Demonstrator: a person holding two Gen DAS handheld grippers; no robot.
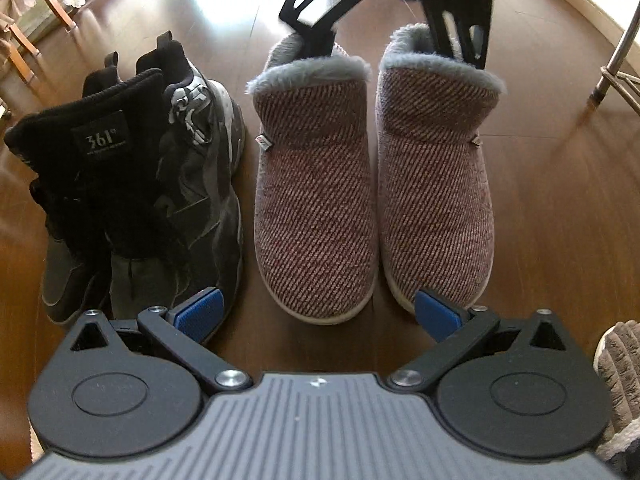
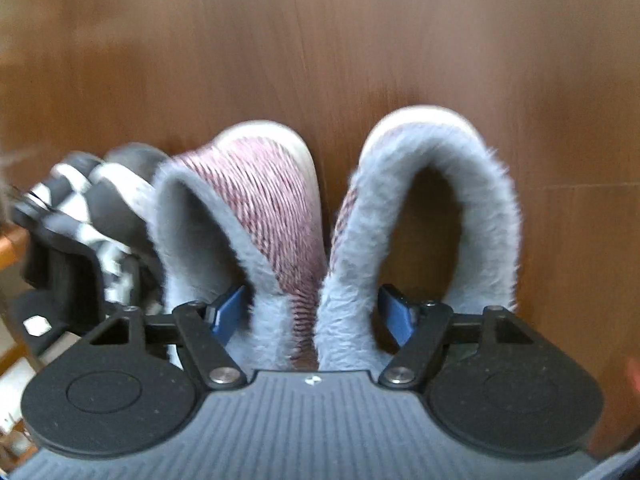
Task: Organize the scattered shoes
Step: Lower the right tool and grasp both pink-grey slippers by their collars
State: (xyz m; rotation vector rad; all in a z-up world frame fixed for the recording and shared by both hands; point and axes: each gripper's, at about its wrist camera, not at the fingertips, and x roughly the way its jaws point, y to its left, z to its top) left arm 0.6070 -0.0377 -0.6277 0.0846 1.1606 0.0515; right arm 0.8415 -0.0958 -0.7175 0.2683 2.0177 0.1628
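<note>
In the left wrist view, a pair of pink-and-maroon knitted slippers with grey fleece lining is seen standing side by side on the wooden floor [image 1: 560,184], toes toward the camera: one slipper [image 1: 316,184] at centre and its mate [image 1: 436,176] just beside it on the right of the picture. A pair of black-and-grey high-top sneakers [image 1: 132,184] is set close against the centre slipper on its other side, a "361" label being legible on one tongue. The left gripper [image 1: 318,314] is held above the slipper toes with its blue pads spread wide and nothing between them. At the far end of the slippers, the right gripper [image 1: 390,40] is seen, one black finger [image 1: 310,32] dipping into the heel opening of the centre slipper and the other into that of its mate. A chair leg [image 1: 56,8] and a metal stand [image 1: 616,60] are noted at the edges, and a brown ribbed slipper [image 1: 620,376] at the lower right corner. In the right wrist view, which is blurred, the same two slippers are seen from the heel end, the one on the left [image 2: 256,208] and the one on the right [image 2: 440,208] touching along their inner walls. The right gripper [image 2: 316,312] straddles those two adjoining fleece collars, one blue pad inside each opening; the jaws stand part-way apart, and contact between pads and fleece cannot be confirmed. The sneakers [image 2: 92,232] are seen at the left, smeared by motion.
</note>
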